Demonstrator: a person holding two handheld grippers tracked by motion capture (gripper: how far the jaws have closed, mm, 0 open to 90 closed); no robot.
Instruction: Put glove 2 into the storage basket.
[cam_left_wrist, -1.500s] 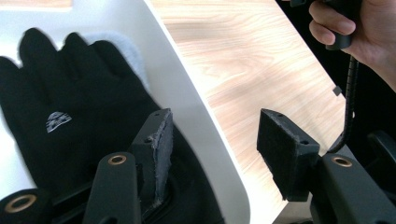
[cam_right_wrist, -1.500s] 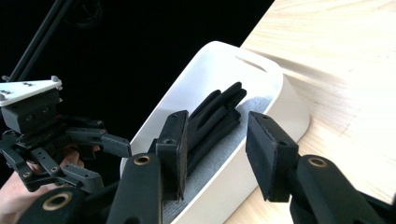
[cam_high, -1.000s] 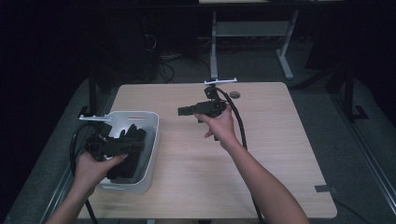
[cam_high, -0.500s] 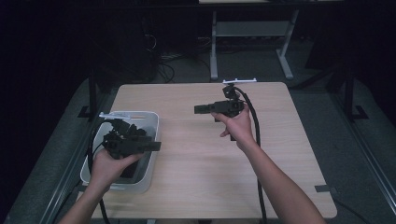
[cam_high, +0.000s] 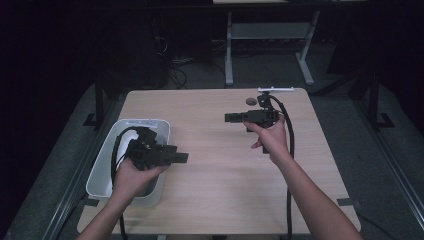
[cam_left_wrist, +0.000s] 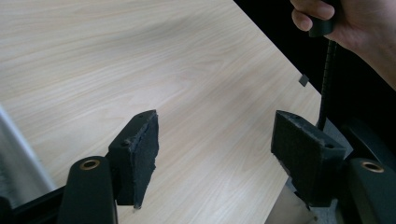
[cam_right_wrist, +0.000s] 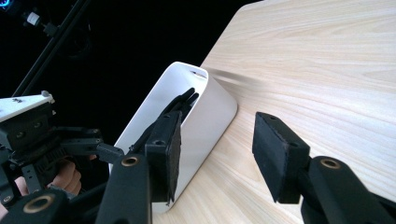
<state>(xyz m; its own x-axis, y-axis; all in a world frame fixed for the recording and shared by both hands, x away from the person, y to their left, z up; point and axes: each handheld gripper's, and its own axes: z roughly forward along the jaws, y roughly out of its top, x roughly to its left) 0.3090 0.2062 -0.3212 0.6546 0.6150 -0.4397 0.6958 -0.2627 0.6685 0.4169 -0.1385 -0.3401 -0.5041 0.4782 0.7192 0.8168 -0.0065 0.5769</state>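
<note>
Sitting at the table's (cam_high: 210, 200) 8 o'clock edge, the white bin (cam_high: 102, 172) lies right under the left gripper (cam_high: 181, 158), whose empty jaws have just been opening and stand wide over bare wood. Something dark (cam_right_wrist: 184, 100) pokes from the bin; what it is cannot be told. At 2 o'clock, well apart, the right gripper (cam_high: 229, 117) hovers, jaws likewise opening, holding nothing. Open tabletop lies between them. A small round thing (cam_high: 251, 101) sits near the far edge.
</note>
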